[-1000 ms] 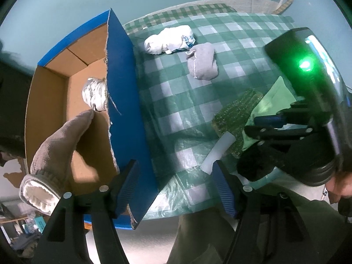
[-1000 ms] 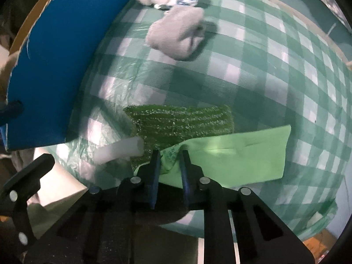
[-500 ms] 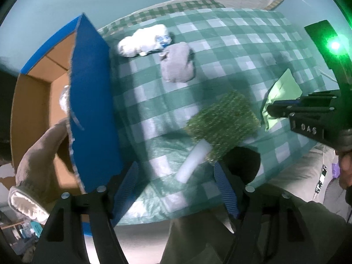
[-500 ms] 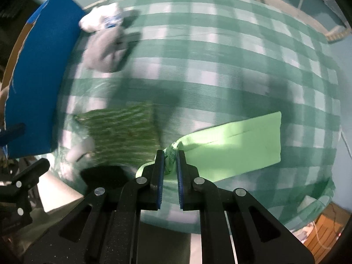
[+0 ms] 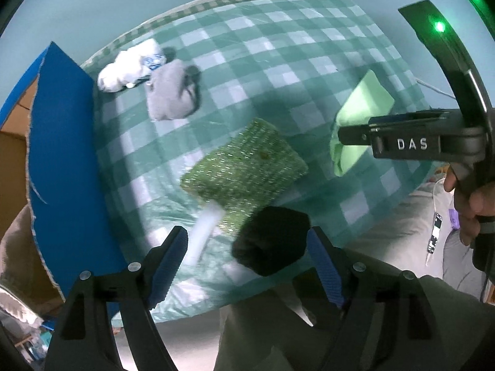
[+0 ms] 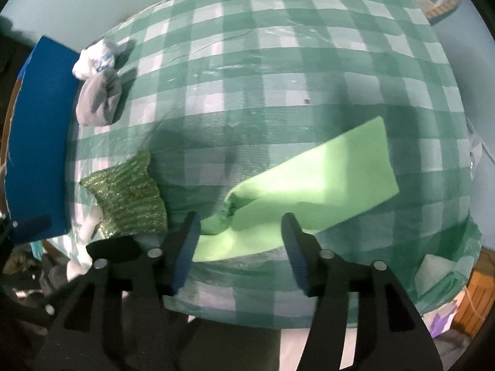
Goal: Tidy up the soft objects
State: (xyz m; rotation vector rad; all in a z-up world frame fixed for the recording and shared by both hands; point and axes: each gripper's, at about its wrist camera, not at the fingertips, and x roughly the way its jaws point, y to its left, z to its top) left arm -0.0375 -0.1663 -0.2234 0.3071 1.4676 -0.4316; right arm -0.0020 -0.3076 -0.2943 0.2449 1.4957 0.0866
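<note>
A light green cloth [image 6: 315, 182] lies on the checked table, also in the left wrist view [image 5: 359, 120]. My right gripper [image 6: 239, 235] is open, its jaws on either side of the cloth's near crumpled end. A glittery green scrubber [image 5: 244, 164] with a white handle [image 5: 202, 235] lies mid-table, also in the right wrist view [image 6: 126, 194]. My left gripper [image 5: 247, 253] is open and empty above the table's near edge. A grey sock [image 5: 170, 95] and a white bundle [image 5: 130, 65] lie at the far left.
A blue-sided cardboard box [image 5: 62, 160] stands at the table's left edge, also in the right wrist view [image 6: 37, 142]. A grey-brown sock [image 5: 12, 253] hangs by the box. The green checked tablecloth [image 6: 278, 71] covers the round table.
My right gripper dragged the green cloth to the right, away from the scrubber, then opened and let it go. My left gripper moved right, off the box and toward the scrubber.
</note>
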